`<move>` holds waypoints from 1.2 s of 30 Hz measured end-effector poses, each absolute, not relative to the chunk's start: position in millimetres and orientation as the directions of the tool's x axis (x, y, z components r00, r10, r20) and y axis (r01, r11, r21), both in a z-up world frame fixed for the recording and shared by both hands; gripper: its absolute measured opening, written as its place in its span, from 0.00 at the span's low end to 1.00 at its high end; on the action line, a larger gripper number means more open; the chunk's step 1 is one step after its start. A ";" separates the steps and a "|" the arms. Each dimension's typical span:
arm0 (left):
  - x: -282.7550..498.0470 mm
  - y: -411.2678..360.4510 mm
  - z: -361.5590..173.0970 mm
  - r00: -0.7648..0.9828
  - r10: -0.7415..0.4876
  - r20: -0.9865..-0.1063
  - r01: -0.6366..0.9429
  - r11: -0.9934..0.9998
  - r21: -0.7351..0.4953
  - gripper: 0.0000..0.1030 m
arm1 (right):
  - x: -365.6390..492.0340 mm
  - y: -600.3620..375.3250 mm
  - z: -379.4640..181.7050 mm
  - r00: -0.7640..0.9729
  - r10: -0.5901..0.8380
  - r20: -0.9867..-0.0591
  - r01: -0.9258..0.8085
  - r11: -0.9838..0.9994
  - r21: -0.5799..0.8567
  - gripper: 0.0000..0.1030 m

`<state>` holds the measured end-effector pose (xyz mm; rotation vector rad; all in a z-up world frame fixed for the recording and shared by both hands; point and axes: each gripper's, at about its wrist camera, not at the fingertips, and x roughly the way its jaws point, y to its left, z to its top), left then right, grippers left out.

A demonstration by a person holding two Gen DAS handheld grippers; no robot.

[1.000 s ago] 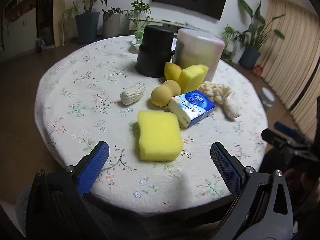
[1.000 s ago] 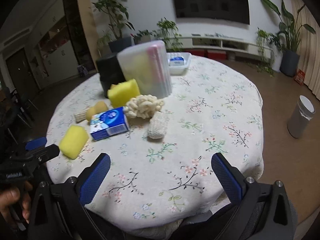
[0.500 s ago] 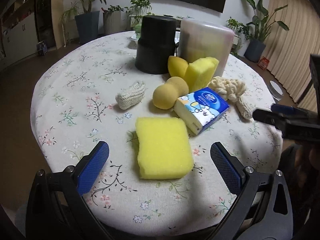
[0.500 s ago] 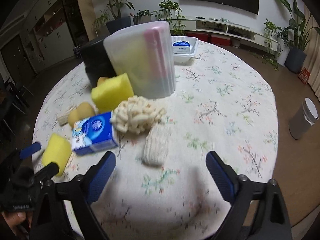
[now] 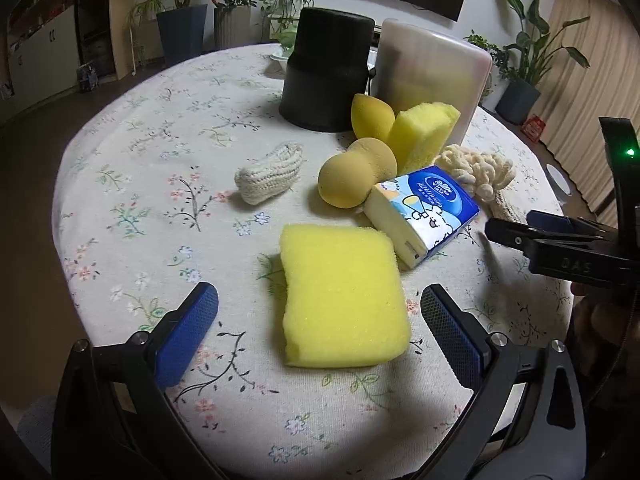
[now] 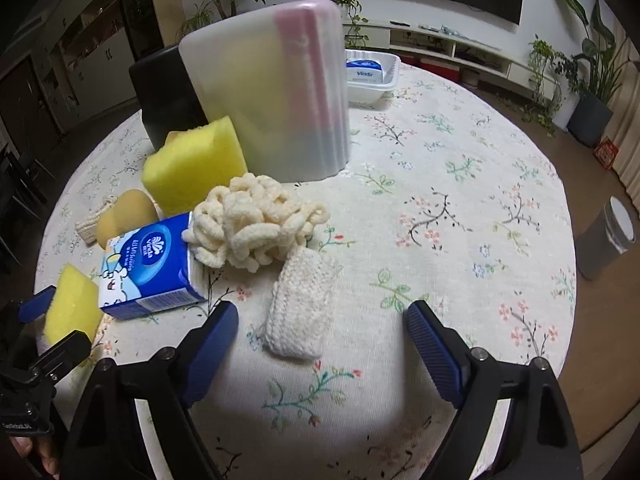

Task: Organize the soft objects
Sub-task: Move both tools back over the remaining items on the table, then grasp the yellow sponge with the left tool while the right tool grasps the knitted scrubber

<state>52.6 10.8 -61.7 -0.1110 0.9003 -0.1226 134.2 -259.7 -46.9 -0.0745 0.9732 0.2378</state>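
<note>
A flat yellow sponge [image 5: 342, 296] lies on the flowered tablecloth [image 5: 160, 200], between the fingers of my open left gripper [image 5: 318, 294], which does not touch it. My right gripper [image 6: 322, 312] is open around the near end of a white knitted pad [image 6: 300, 308]. Behind the pad are a cream chenille cloth [image 6: 252, 224], a blue tissue pack [image 6: 148, 264] and an upright yellow sponge [image 6: 192, 168]. In the left wrist view an egg-shaped yellow sponge [image 5: 356, 172] and a small knitted piece [image 5: 270, 174] lie mid-table.
A black container [image 5: 326, 72] and a translucent lidded bin [image 6: 276, 96] stand at the back of the round table. A white tray [image 6: 372, 92] holding a tissue pack sits behind them. A grey bin [image 6: 608, 236] stands on the floor to the right.
Both grippers have moved forward over the table. The left now brackets the flat yellow sponge and the right brackets the knitted pad. Both stayed open.
</note>
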 end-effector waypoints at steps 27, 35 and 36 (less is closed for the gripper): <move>58.0 3.3 -65.0 0.626 -0.002 -0.780 -0.007 1.000 -0.008 0.86 | 124.1 -255.5 -49.7 0.582 0.153 -0.798 -0.250 0.968 0.004 0.86; 53.9 2.3 -62.4 0.636 -0.023 -0.772 0.017 1.000 -0.017 0.69 | 121.9 -249.9 -43.4 0.587 0.164 -0.793 -0.270 0.963 -0.001 0.28; 53.1 1.8 -61.7 0.638 -0.029 -0.770 0.023 1.000 -0.019 0.62 | 122.3 -250.3 -43.4 0.586 0.164 -0.794 -0.270 0.963 0.000 0.28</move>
